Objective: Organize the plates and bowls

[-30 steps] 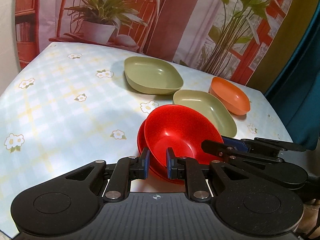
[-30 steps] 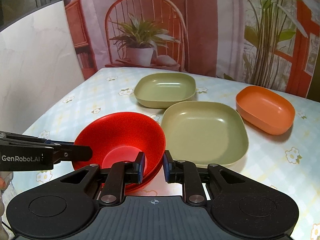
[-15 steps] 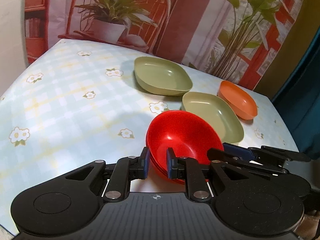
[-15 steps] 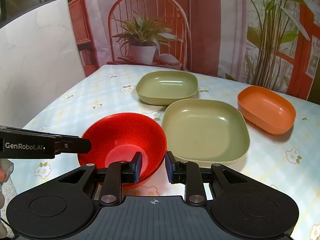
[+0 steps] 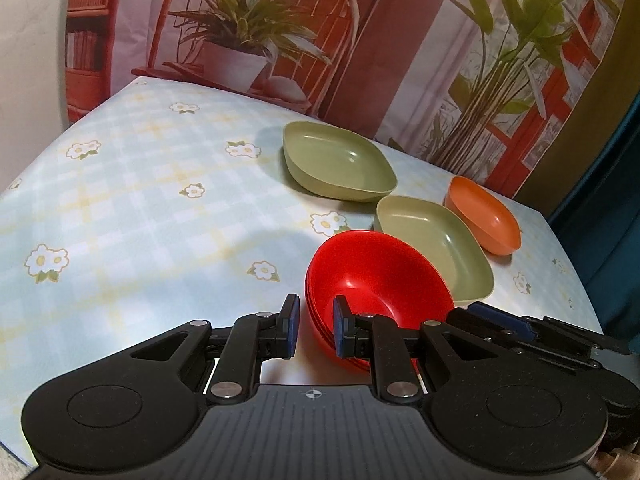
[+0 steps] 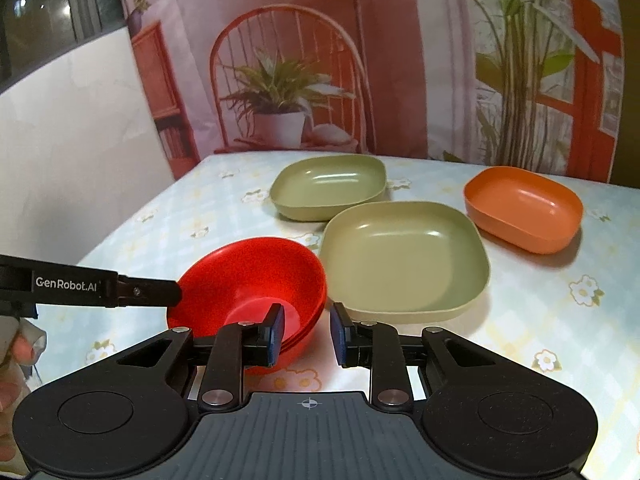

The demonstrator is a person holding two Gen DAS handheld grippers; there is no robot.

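A stack of red bowls (image 5: 376,276) (image 6: 252,280) sits nested on the flowered tablecloth near the front edge. My left gripper (image 5: 314,330) is open, its jaws either side of the stack's near rim without pinching it. My right gripper (image 6: 306,334) is open too, its left finger at the stack's right rim. Behind stand a green square plate (image 5: 436,240) (image 6: 404,256), a deeper green square bowl (image 5: 336,164) (image 6: 330,186) and an orange bowl (image 5: 482,216) (image 6: 522,206).
The table (image 5: 132,208) has its right edge close past the orange bowl. A printed backdrop of a chair and potted plants (image 6: 280,112) stands behind the table. A white wall (image 6: 80,140) is on the left.
The upper red bowl came down from its tilt and settled into the stack. Both grippers opened off its rim and drew back a little.
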